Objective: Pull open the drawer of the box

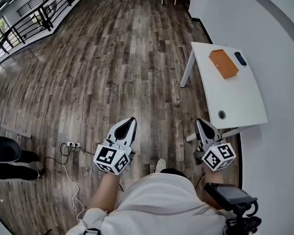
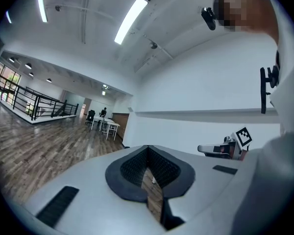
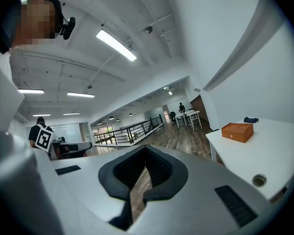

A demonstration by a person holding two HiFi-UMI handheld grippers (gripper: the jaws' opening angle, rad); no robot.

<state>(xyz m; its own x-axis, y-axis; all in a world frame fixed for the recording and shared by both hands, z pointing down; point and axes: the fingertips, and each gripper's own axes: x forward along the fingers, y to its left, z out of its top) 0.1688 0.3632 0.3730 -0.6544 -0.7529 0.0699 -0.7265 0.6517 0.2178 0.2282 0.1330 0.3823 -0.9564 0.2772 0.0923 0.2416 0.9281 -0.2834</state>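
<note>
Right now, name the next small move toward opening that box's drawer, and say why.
Probably step closer to the white table. The orange box sits on it, well ahead of both grippers. The left gripper and right gripper are shut and empty, out over the wooden floor, so neither looks able to touch the box yet.

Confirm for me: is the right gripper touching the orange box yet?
No: the right gripper is only by the near corner of the white table, well apart from the orange box farther along it.
</note>
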